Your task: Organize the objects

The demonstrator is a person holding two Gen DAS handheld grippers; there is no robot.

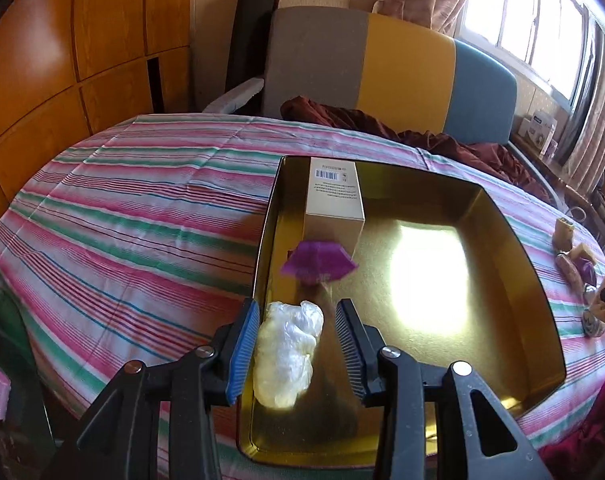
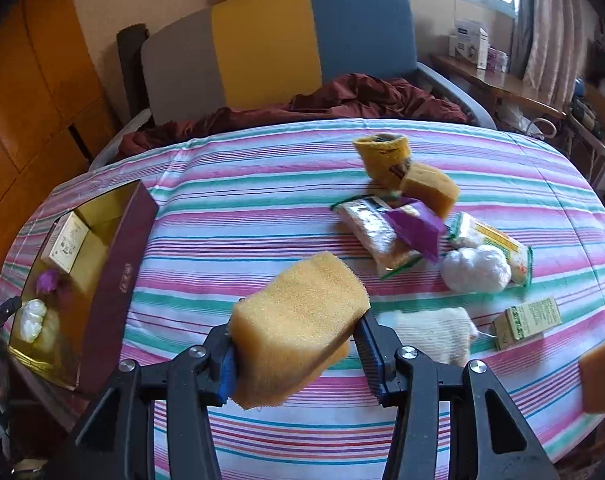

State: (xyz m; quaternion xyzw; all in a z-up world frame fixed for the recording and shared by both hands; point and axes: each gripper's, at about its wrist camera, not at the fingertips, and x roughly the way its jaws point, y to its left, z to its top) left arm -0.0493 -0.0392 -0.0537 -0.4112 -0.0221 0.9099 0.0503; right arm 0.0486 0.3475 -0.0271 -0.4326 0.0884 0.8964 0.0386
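A gold-lined box [image 1: 514,236] sits on the striped cloth; it also shows at the left in the right wrist view [image 2: 118,264]. Inside lie a beige carton [image 1: 334,196], a purple wrapper [image 1: 318,266] and a white plastic-wrapped lump [image 1: 286,354]. My left gripper [image 1: 297,312] is open, its jaws either side of the lump, not pressing it. My right gripper [image 2: 298,344] is shut on a yellow sponge [image 2: 298,328], held above the cloth. Loose on the cloth lie more sponges [image 2: 430,186], snack packets [image 2: 376,232], a purple packet [image 2: 416,226], a white ball [image 2: 474,270] and a small green box [image 2: 528,322].
A grey, yellow and blue chair [image 2: 270,40] with a dark red cloth [image 2: 342,102] stands behind the table. A cream cloth [image 2: 434,334] lies by my right fingers. Another sponge [image 2: 600,376] lies at the right edge. Wooden cabinets [image 1: 62,60] stand on the left.
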